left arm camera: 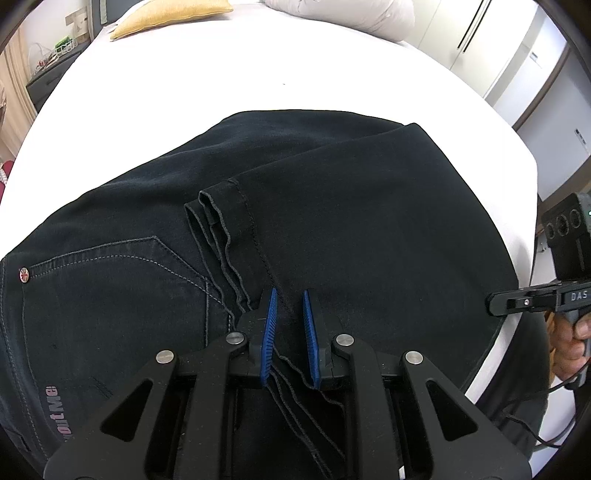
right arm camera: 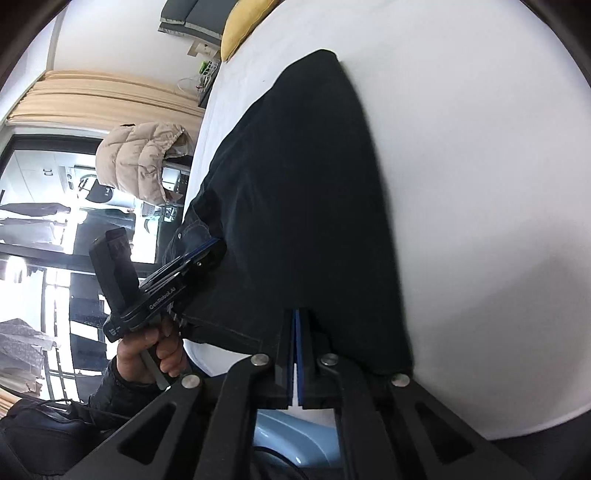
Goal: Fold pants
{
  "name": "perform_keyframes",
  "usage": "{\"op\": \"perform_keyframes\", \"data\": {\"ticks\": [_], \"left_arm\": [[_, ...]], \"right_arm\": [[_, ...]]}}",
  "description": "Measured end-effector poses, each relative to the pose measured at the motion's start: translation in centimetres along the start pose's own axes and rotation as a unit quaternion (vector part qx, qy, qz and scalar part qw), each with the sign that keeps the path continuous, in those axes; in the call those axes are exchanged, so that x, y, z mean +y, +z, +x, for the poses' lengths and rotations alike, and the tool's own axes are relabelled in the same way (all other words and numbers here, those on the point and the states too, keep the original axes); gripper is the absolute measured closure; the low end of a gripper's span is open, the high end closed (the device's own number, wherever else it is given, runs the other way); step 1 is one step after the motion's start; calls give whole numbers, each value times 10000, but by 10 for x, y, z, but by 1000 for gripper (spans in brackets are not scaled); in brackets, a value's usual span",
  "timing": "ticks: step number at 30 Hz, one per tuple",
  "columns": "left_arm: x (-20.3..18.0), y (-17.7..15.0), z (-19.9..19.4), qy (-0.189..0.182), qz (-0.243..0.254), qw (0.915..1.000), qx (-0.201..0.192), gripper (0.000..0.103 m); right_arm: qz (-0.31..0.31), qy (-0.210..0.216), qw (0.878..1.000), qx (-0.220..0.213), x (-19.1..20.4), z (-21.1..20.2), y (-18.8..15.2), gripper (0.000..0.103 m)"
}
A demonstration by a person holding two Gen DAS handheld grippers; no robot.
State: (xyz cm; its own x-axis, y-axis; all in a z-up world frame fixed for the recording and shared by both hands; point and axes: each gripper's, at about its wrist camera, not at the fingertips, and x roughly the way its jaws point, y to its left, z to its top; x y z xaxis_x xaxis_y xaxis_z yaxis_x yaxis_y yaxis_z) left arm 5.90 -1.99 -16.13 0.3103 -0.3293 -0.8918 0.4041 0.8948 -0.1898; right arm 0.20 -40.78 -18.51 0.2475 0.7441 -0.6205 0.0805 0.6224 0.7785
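Observation:
Dark denim pants [left arm camera: 332, 206] lie folded over on the white bed [left arm camera: 258, 66], with the leg hems [left arm camera: 214, 214] resting on the seat near a back pocket [left arm camera: 122, 273]. My left gripper [left arm camera: 289, 295] is shut on the stacked hem layers, which run between its blue pads [left arm camera: 269, 325]. In the right wrist view the pants [right arm camera: 303, 184] stretch away from me, and the left gripper [right arm camera: 214, 245] clamps their near left edge. My right gripper [right arm camera: 297, 314] is shut at the pants' near folded edge, with no cloth visible between its pads. It also shows as the right gripper [left arm camera: 493, 302] beside the pants' right edge.
A yellow pillow [left arm camera: 170, 14] and a white duvet [left arm camera: 343, 11] lie at the bed's far end. A nightstand [left arm camera: 55, 70] stands left of it and a white wardrobe [left arm camera: 517, 55] to the right. A beige puffer jacket [right arm camera: 144, 162] hangs beyond the bed's edge.

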Motion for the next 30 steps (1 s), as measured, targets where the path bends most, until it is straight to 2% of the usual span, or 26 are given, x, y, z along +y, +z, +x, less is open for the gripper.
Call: {"op": "perform_keyframes", "data": {"ticks": [5,8,9,10,11,12,13,15,16,17,19,21,22,27,28,30], "left_arm": [[-1,-1,-3,9,17,10000,-40,88],[5,-5,-16,-144,-216,9996,-150,88],[10,-8,-24,-179,-338,9991,-198,88],[14,-12,-33,-220,-439,9985,-263,88],[21,-19,-45,-275,-547,9974,-378,88],[29,-26,-58,-290,-663,9961,-514,88],[38,-34,-71,-282,-799,9945,-622,88],[63,-56,-103,-342,-1178,9880,-936,85],[73,-66,-115,-319,-1347,9846,-1071,72],[87,-80,-129,-281,-1588,9790,-1248,40],[117,-110,-153,-241,-2228,9607,-1638,10],[148,-143,-169,-200,-2966,9374,-1812,10],[160,-155,-171,-272,-3230,9290,-1786,10],[202,-207,-160,-880,-4605,8672,-1678,10],[204,-210,-157,-969,-4714,8603,-1681,10],[205,-210,-150,-1159,-4814,8523,-1688,10]], "right_arm": [[77,26,9997,-221,0,0,-2,103],[-46,-186,9989,-431,11,-3,-4,102],[-180,-309,9979,-535,18,-5,-7,98],[-371,-436,9962,-659,29,-8,-10,78],[-481,-448,9951,-742,37,-9,-12,52],[-567,-408,9940,-841,46,-11,-14,41],[-658,-363,9922,-997,58,-13,-17,32],[-867,-228,9891,-1170,76,-14,-20,32],[-960,-129,9880,-1204,85,-12,-19,32],[-985,-27,9877,-1212,92,-10,-17,32],[-958,263,9883,-1161,103,-2,-9,32],[-961,469,9881,-1108,113,8,-2,32],[-963,587,9878,-1073,118,13,2,32],[-995,1059,9859,-829,142,49,16,37],[-1005,1063,9861,-785,143,53,18,38],[-1032,1067,9866,-678,150,65,21,40]]}}
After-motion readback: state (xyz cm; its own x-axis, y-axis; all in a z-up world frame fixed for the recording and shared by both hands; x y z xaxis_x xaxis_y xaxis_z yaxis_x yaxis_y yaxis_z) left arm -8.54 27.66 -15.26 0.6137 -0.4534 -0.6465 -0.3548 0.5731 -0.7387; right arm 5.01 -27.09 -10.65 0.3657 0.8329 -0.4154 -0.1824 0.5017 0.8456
